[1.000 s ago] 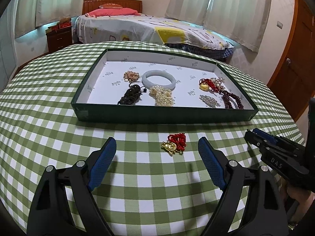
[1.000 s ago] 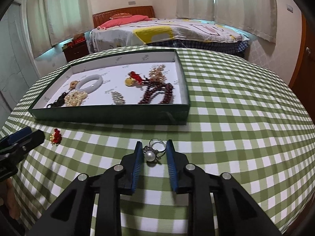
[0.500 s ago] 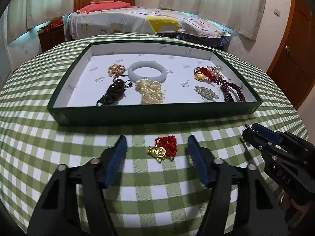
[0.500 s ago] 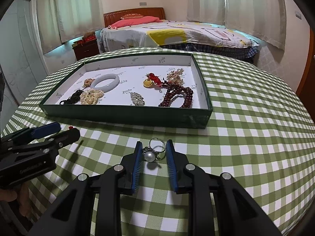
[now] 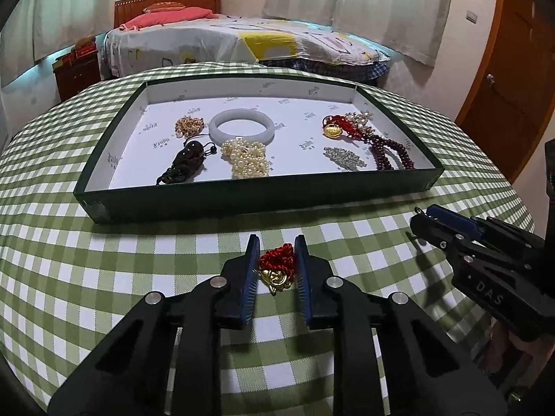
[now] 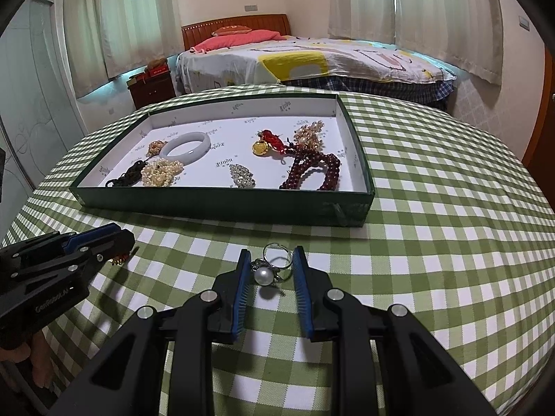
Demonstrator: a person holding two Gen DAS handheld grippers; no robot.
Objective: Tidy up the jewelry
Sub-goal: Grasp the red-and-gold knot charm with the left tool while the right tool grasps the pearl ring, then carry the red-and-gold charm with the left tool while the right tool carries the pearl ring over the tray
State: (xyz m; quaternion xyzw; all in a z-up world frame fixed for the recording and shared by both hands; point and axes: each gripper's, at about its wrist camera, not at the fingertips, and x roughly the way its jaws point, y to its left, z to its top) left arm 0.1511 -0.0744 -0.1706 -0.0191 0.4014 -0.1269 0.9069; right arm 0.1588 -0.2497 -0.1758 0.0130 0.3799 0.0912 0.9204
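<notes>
- Since a second ago the left gripper [image 5: 276, 260] has gone from wide open to closed onto the red-and-gold charm [image 5: 276, 269]; both blue pads touch it, charm resting on the cloth just near of the tray.
- Right gripper [image 6: 271, 270]: unchanged, narrow gap, the pearl ring [image 6: 269, 268] between its pads on the cloth; contact with the pads cannot be told.
- Green tray [image 5: 222, 199], white lining, far of both grippers. Left part: gold chain cluster [image 5: 189, 125], pale jade bangle [image 5: 242, 127], dark carved pendant [image 5: 184, 166], pearl strand heap [image 5: 247, 161].
- Right part: gold pendant on red cord [image 5: 334, 128], pale bead cluster [image 5: 360, 119], rhinestone piece [image 5: 343, 157], dark red bead bracelet [image 5: 392, 154].
- Surface: round table, green-and-white checked cloth [image 5: 104, 277].
- Room: bed [image 5: 242, 43] with patterned cover and pink pillow beyond the table, pale curtains [image 5: 364, 3], wooden door [image 5: 510, 86] at right, nightstand [image 5: 78, 72] at left.
</notes>
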